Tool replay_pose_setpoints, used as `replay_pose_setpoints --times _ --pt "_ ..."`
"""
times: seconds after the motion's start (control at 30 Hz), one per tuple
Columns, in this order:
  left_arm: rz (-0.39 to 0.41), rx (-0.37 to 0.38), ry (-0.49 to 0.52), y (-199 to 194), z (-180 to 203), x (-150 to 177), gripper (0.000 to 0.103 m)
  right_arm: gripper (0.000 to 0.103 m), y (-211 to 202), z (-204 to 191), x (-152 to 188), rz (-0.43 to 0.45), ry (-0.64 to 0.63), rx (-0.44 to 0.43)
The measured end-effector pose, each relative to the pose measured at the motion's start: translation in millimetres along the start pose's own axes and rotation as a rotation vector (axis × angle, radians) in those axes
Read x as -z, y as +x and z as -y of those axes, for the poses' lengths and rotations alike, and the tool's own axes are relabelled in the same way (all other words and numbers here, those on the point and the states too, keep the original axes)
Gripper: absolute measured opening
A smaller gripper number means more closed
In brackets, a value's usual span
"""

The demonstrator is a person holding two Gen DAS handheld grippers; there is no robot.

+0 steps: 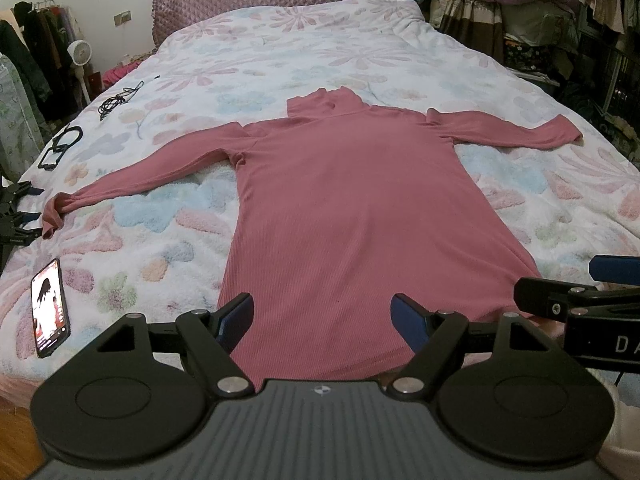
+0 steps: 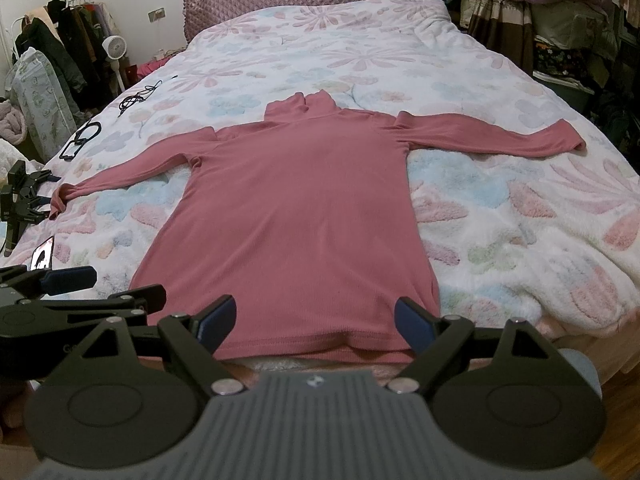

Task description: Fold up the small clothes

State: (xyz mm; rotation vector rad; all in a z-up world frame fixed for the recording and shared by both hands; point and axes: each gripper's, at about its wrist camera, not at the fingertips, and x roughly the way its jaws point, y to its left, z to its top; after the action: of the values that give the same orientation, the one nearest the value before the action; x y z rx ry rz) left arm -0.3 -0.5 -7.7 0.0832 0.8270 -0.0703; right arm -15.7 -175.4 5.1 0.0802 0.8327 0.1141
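Pink turtleneck (image 1: pixel 352 208) lies flat at frame centre on floral bed (image 1: pixel 520 208), sleeves spread. Left tool (image 1: pixel 322 320) and right tool (image 2: pixel 316 320) at bottom, fingers apart over hem, empty. Phone (image 1: pixel 50 308) lower left.

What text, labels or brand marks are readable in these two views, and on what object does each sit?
"DA", cut off by the frame edge: white letters on the right gripper body, left wrist view.
"G", the rest hidden: on the left gripper body, right wrist view.
Phone screen: too small to read.
Spare gripper lettering: blurred.
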Motion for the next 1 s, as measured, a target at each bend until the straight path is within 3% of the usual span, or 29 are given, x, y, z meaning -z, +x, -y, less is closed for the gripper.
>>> replay_pose_setpoints --times 0.23,0.57,0.73,1.0 --pt "-0.021 0.018 -0.014 6.8 -4.9 -2.7 0.091 0.083 11.4 4.4 7.4 -0.002 0.024 0.002" --pt "-0.029 0.053 0.01 53.9 -29.9 -31.6 0.087 0.083 45.0 35.4 -16.4 0.102 0.018 0.055" --pt "-0.011 0.136 -0.069 94.2 -81.2 -51.5 0.08 0.083 67.2 56.1 -39.4 0.125 0.005 0.098" --pt "-0.007 0.107 -0.178 162.1 -193.4 -90.0 0.077 0.083 114.1 84.4 -66.1 0.056 0.074 0.121"
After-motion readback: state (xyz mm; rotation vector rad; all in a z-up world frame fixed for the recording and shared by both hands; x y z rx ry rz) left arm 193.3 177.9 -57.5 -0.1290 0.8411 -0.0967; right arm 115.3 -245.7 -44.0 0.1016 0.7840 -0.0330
